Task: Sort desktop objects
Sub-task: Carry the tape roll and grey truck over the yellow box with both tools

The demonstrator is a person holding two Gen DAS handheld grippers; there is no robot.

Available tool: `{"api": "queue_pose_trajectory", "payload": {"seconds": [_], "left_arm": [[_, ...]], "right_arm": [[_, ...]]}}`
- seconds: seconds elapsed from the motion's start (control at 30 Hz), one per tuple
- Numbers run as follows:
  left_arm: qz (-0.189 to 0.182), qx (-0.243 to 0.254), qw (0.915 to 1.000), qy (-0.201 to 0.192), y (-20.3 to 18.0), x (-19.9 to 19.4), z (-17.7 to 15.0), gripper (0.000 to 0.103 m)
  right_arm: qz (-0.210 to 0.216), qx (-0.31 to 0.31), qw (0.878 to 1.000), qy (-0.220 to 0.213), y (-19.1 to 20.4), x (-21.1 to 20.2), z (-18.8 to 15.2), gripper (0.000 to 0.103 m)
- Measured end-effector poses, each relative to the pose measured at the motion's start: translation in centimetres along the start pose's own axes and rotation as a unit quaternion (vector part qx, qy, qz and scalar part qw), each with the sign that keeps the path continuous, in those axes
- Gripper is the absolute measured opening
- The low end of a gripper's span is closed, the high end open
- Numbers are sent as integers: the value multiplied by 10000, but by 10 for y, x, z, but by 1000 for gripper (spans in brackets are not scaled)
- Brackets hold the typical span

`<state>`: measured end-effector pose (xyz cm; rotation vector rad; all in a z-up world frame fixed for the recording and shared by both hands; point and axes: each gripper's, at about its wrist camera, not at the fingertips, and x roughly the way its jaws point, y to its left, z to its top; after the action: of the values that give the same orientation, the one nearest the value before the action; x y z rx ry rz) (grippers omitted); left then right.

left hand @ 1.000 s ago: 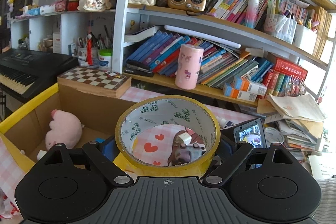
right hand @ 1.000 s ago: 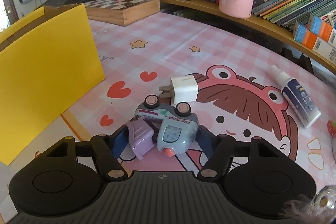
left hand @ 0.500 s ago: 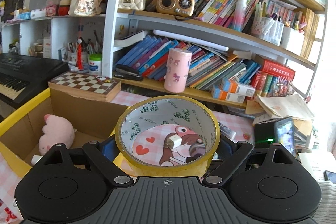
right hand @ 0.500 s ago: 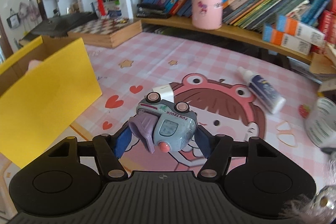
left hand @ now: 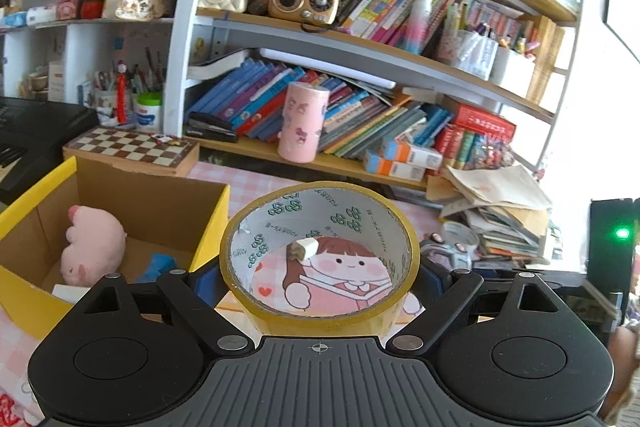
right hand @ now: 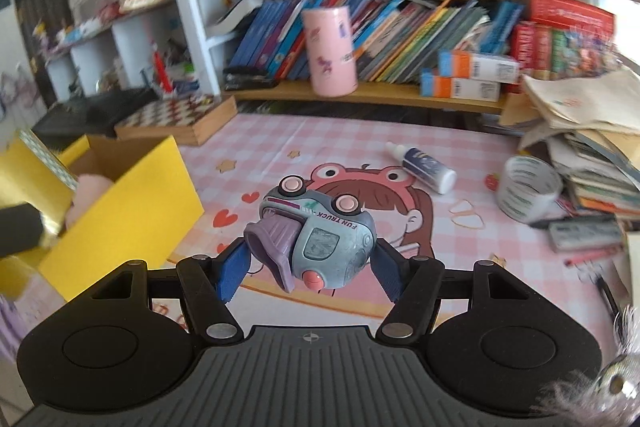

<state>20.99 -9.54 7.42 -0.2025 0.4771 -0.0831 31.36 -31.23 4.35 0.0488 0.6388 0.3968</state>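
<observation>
The left gripper point(left hand: 320, 277) clamps a wide roll of yellow-brown packing tape point(left hand: 319, 259) between its blue pads, held above the pink cartoon-print table mat point(left hand: 256, 183). Just left stands an open yellow cardboard box point(left hand: 208, 227) holding a pink plush toy point(left hand: 94, 241). The right gripper point(right hand: 310, 267) grips a grey-blue toy truck with a lilac scoop point(right hand: 316, 239), lifted clear of the mat. Beyond lie a white dropper bottle point(right hand: 424, 167) and a white tape roll point(right hand: 526, 193).

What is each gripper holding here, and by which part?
The left gripper clamps the yellow tape roll by its outer sides. The right gripper grips the toy truck across its body.
</observation>
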Motion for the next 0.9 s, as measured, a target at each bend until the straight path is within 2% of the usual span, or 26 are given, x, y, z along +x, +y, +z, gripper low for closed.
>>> {"api": "queue_pose_trajectory", "payload": {"seconds": [0.2,0.53,0.9], "left_arm": [[-251,74,9997,-32,18,-14,-2,92],[-540,68,9985,104,57,-48,-21,92],[-751,141,9964,367,98,-87,-40,92]], "right_arm": [[-210,359,9991,-17,22,-33,-21,63],[-520,466,9971,304,72,-56,-60,63],[-642,333,9968,346,136,-79,-90,63]]}}
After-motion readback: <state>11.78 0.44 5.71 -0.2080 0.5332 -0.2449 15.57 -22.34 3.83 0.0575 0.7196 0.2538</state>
